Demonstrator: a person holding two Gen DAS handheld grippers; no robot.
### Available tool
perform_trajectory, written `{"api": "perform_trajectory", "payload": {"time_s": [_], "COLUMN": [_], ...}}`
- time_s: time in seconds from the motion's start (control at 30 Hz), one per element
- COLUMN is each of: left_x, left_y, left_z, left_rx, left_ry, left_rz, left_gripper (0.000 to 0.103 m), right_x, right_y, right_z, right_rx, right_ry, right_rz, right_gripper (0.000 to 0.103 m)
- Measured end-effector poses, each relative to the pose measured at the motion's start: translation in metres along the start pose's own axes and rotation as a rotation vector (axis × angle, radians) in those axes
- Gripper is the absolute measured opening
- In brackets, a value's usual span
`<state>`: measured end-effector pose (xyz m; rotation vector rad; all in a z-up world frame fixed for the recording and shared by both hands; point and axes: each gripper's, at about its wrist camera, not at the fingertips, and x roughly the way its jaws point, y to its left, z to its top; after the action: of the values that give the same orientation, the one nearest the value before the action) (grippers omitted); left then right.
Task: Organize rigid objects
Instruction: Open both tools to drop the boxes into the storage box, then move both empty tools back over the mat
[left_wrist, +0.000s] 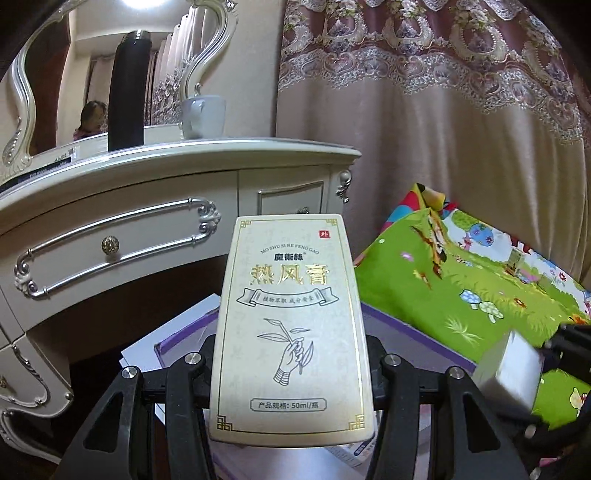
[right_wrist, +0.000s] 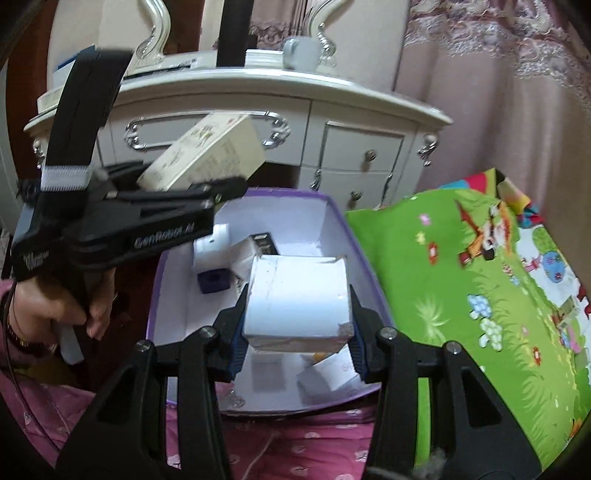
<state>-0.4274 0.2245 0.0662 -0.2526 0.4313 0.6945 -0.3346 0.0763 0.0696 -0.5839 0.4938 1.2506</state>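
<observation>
Right gripper (right_wrist: 297, 332) is pinching a white box (right_wrist: 297, 299) between its blue pads, holding it over the open purple-rimmed bin (right_wrist: 343, 221) — small white cartons and a dark blue cube (right_wrist: 213, 281) are lying inside at 11 o'clock. Left gripper (left_wrist: 291, 354) is clamping a cream carton (left_wrist: 290, 325) with gold lettering, its printed face turned to the camera; in the right wrist view it is sitting at 10 o'clock, tilted, above the bin's far-left corner. A green cartoon mat (right_wrist: 461, 295) is lying at 3 o'clock. Farther back — a white dresser (right_wrist: 258, 96) is carrying a black bottle (left_wrist: 127, 92) and a grey mug (left_wrist: 203, 116).
</observation>
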Motion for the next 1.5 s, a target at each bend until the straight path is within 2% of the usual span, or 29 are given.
{"api": "perform_trajectory", "payload": {"time_s": [0.07, 0.1, 0.17, 0.2, 0.23, 0.37, 0.47, 0.6, 0.73, 0.87, 0.97, 1.03, 1.1, 1.17, 1.3, 1.4, 1.5], "left_x": [0.003, 0.004, 0.004, 0.008, 0.006, 0.008, 0.013, 0.013, 0.011, 0.018, 0.031, 0.049, 0.072, 0.111, 0.173, 0.201, 0.217], "left_y": [0.005, 0.007, 0.010, 0.009, 0.010, 0.001, -0.016, -0.056, -0.102, -0.153, -0.200, -0.237, -0.272, -0.320, -0.382, -0.405, -0.406], "left_z": [0.001, 0.000, 0.000, 0.001, 0.000, -0.004, -0.008, -0.011, -0.014, -0.018, -0.014, -0.004, 0.003, 0.007, 0.005, 0.003, -0.002], "left_rx": [-0.026, -0.040, -0.078, -0.091, -0.101, -0.107, -0.083, -0.003, 0.103, 0.189, 0.259, 0.294, 0.331, 0.382, 0.440, 0.451, 0.421], "left_ry": [0.014, 0.016, 0.020, 0.014, 0.003, 0.029, 0.066, 0.098, 0.136, 0.223, 0.279, 0.302, 0.306, 0.321, 0.393, 0.408, 0.441], "left_rz": [-0.009, -0.021, -0.044, -0.039, -0.034, -0.088, -0.140, -0.230, -0.336, -0.460, -0.542, -0.606, -0.615, -0.585, -0.532, -0.503, -0.500], "left_gripper": [0.054, 0.058, 0.099, 0.103, 0.103, 0.103, 0.103, 0.103, 0.103, 0.103, 0.103, 0.103, 0.103, 0.103, 0.103, 0.103, 0.103], "right_x": [0.006, 0.011, 0.017, 0.020, 0.019, -0.002, -0.025, -0.047, -0.075, -0.104, -0.128, -0.140, -0.144, -0.142, -0.121, -0.108, -0.090], "right_y": [0.001, 0.000, 0.001, 0.001, 0.001, -0.012, -0.035, -0.074, -0.127, -0.182, -0.222, -0.249, -0.277, -0.305, -0.366, -0.399, -0.423], "right_z": [-0.003, -0.004, -0.007, -0.010, -0.013, -0.020, -0.029, -0.047, -0.090, -0.148, -0.188, -0.206, -0.217, -0.226, -0.245, -0.253, -0.255], "right_rx": [0.016, 0.030, 0.050, 0.063, 0.074, 0.108, 0.164, 0.261, 0.427, 0.660, 0.819, 0.879, 0.873, 0.856, 0.847, 0.837, 0.816], "right_ry": [0.023, 0.039, 0.063, 0.073, 0.076, 0.026, -0.014, -0.029, -0.022, 0.016, 0.036, 0.061, 0.088, 0.138, 0.249, 0.264, 0.265], "right_rz": [0.046, 0.087, 0.148, 0.160, 0.158, 0.105, 0.016, -0.108, -0.244, -0.366, -0.443, -0.484, -0.520, -0.578, -0.591, -0.582, -0.549], "right_gripper": [0.050, 0.050, 0.054, 0.063, 0.068, 0.070, 0.074, 0.078, 0.084, 0.085, 0.085, 0.085, 0.086, 0.090, 0.090, 0.090, 0.090]}}
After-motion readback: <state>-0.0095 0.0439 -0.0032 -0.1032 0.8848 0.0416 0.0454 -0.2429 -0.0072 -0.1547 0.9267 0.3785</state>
